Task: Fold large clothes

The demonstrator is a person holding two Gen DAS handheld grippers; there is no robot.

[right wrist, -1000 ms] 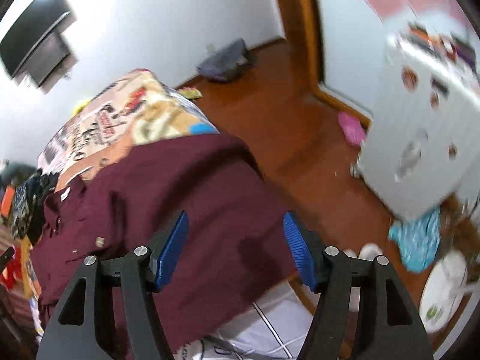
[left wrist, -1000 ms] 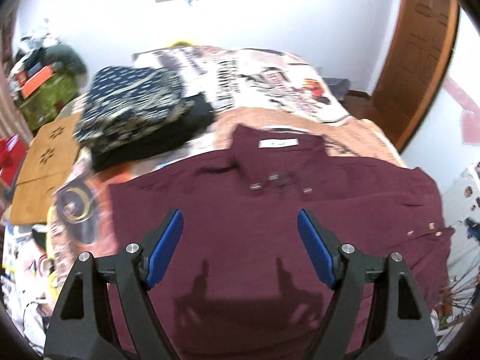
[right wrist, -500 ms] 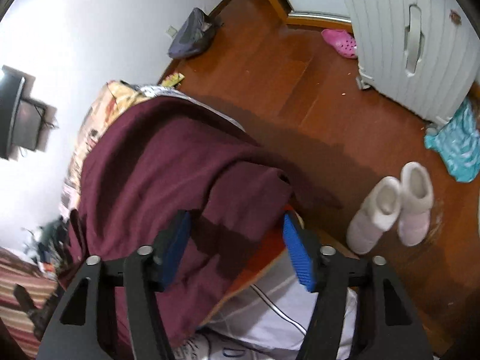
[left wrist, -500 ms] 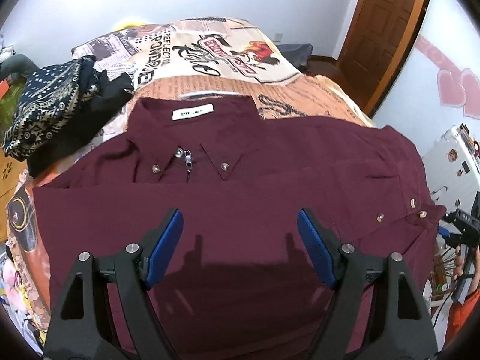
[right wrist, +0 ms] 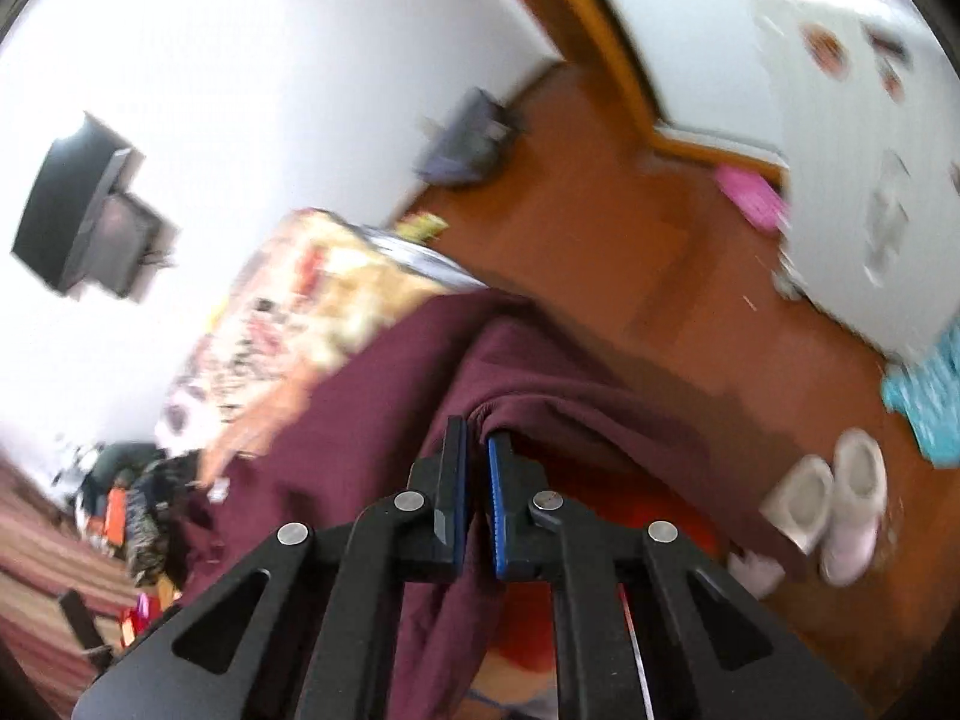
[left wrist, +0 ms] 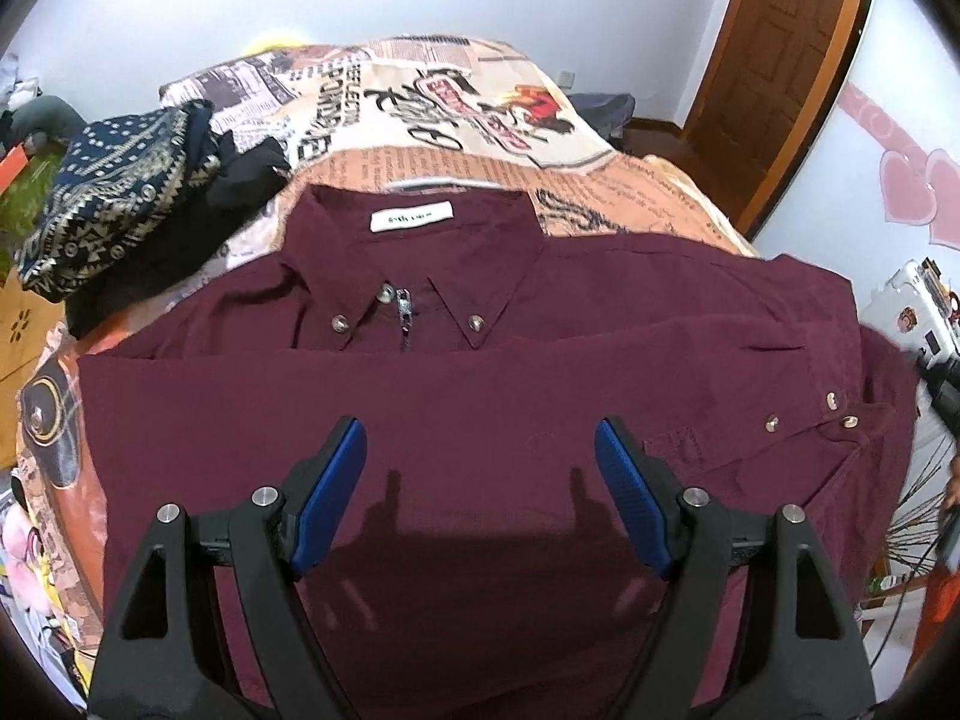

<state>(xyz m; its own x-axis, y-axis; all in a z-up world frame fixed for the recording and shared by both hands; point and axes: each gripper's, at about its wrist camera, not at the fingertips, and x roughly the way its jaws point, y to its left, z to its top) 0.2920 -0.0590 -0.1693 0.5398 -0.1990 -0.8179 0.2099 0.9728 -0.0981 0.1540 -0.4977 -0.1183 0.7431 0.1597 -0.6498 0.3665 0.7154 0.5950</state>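
Observation:
A maroon button-collar shirt lies face up on the bed, collar with a white label toward the far side. One sleeve is folded across the chest, its cuff with metal buttons at the right. My left gripper is open and empty above the shirt's lower front. My right gripper is shut on the maroon shirt at its edge by the bed's side and lifts a fold of it. The right wrist view is blurred.
A pile of dark patterned clothes lies on the printed bedspread at the far left. A wooden door is at the right. White slippers and a teal cloth lie on the wooden floor beside the bed.
My right gripper has closed on the shirt's edge at the bed's side and raised it. My left gripper stayed open and moved closer over the shirt.

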